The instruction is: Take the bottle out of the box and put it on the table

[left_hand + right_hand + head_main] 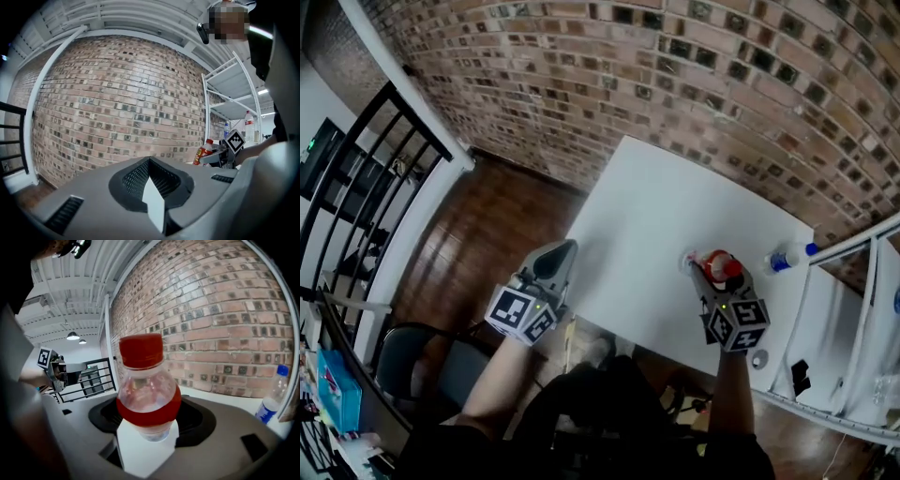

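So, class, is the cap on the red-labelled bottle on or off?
On: the red cap sits closed on the bottle, which is gripped in the right tool.

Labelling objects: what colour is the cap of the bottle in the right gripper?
Red; cap of the bottle shows best in right gripper view.

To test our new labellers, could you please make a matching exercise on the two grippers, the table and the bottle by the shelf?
Things:
1. left gripper
2. right gripper
3. bottle by the white shelf; white shelf
4. table

States or colours:
A. white top
B. blue cap
C. shut on the red-capped bottle
D. shut, nothing in it

Pairs: 1-D, 2-C, 3-B, 4-A.
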`<state>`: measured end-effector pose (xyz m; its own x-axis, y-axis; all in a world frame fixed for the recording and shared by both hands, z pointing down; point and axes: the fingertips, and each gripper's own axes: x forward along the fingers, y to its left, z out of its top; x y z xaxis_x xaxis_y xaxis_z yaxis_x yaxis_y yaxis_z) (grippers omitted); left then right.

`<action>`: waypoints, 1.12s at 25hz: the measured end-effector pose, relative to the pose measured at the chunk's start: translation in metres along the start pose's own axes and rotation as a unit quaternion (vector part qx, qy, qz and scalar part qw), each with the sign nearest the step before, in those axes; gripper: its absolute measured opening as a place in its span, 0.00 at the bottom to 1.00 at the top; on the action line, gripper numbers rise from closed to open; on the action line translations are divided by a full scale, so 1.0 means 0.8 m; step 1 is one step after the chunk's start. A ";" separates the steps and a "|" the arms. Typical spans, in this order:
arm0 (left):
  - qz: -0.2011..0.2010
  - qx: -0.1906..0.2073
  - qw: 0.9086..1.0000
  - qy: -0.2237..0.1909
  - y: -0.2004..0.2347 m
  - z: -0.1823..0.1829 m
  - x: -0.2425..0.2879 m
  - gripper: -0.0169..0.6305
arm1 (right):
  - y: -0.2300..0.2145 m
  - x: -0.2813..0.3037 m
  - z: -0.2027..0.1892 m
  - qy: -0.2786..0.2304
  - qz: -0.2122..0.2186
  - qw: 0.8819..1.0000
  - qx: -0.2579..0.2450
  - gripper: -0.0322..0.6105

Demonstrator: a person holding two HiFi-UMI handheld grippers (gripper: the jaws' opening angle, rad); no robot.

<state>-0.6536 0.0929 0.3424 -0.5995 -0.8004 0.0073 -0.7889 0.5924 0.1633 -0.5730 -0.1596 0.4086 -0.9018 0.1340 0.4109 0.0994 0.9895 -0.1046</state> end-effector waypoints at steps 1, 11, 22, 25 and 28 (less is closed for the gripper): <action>0.005 -0.006 1.000 0.005 0.003 -0.007 0.002 0.03 | -0.005 0.010 -0.007 0.009 -0.003 1.000 0.000 0.55; 0.056 -0.052 0.997 0.021 0.050 -0.063 0.013 0.03 | -0.063 0.103 -0.015 0.048 -0.026 0.998 -0.026 0.55; 0.108 -0.060 0.992 0.028 0.101 -0.072 0.012 0.03 | -0.114 0.173 -0.017 0.077 -0.052 0.995 -0.021 0.56; 0.109 -0.058 0.992 0.033 0.102 -0.074 0.015 0.03 | -0.123 0.187 -0.024 0.088 -0.054 0.995 -0.011 0.56; 0.112 -0.059 0.991 0.039 0.104 -0.078 0.016 0.03 | -0.129 0.194 -0.020 0.081 -0.057 0.995 0.003 0.56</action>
<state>-0.7186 0.1259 0.4178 -0.7417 -0.6579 0.1309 -0.6135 0.7442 0.2640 -0.7164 -0.2398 0.4980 -0.8277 0.0283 0.5604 -0.0024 0.9985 -0.0540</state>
